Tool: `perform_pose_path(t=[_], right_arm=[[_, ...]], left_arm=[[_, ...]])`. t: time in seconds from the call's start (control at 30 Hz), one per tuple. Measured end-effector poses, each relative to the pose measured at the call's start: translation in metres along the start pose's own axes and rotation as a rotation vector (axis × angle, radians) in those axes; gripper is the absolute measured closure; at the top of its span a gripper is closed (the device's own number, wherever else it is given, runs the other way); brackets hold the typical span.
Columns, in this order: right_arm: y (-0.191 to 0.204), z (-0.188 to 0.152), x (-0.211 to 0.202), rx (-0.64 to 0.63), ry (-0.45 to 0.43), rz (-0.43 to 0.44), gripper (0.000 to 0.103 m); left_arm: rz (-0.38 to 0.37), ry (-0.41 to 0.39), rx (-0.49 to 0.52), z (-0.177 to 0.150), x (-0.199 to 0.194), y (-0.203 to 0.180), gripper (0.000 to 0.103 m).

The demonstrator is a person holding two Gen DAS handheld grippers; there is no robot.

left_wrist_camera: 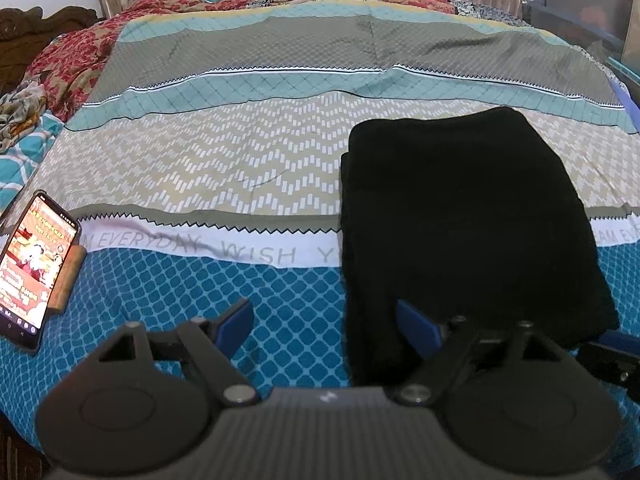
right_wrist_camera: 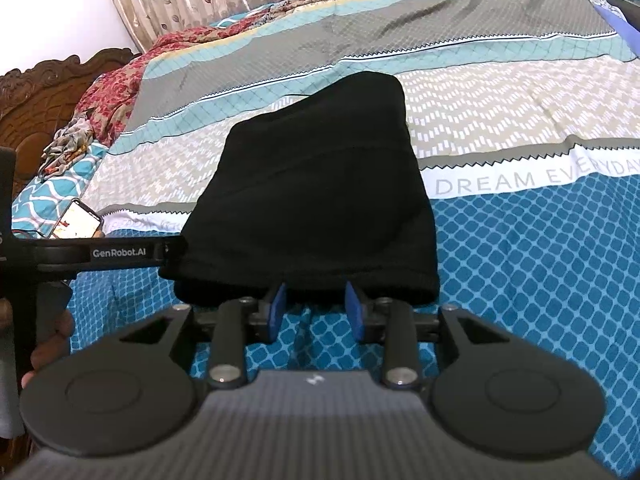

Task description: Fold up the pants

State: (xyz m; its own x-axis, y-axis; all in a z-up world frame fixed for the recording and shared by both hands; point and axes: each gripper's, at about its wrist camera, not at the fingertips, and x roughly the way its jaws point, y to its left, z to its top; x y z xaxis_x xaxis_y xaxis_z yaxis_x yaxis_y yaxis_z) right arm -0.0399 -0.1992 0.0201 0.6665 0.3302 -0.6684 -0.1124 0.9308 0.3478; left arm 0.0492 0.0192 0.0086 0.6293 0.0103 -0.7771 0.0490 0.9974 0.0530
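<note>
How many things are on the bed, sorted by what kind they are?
Black pants, folded: 1
Phone, screen lit: 1
Wooden block behind the phone: 1
Crumpled floral cloth: 1
Total: 4

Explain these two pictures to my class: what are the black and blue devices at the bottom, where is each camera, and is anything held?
Each picture comes from a camera on a hand-held gripper, looking along its two blue fingers. No robot: a person holds one in each hand. One view shows the left gripper, open wide, one finger over the edge of the pants. The other shows the right gripper, open at the near hem of the pants, gripping nothing. The black pants lie folded on a patterned bedsheet. A lit phone lies to the left.
</note>
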Motion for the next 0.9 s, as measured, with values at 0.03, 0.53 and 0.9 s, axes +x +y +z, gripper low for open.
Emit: perform_pose_path(t=[0.03,0.53,0.9], right_arm=[[-0.001,0.000,0.001,0.000,0.004,0.000,0.066],[0.002,-0.004,0.007,0.006,0.042,-0.021,0.066],[0.000,-0.008,0.016,0.026,0.083,-0.032,0.065]], left_arm=[[0.000,0.001,-0.001,-0.001,0.001,0.000,0.019],[-0.011,-0.002,-0.006,-0.005,0.005,0.004,0.016],[-0.014,-0.001,-0.006,-0.007,0.009,0.005,0.014]])
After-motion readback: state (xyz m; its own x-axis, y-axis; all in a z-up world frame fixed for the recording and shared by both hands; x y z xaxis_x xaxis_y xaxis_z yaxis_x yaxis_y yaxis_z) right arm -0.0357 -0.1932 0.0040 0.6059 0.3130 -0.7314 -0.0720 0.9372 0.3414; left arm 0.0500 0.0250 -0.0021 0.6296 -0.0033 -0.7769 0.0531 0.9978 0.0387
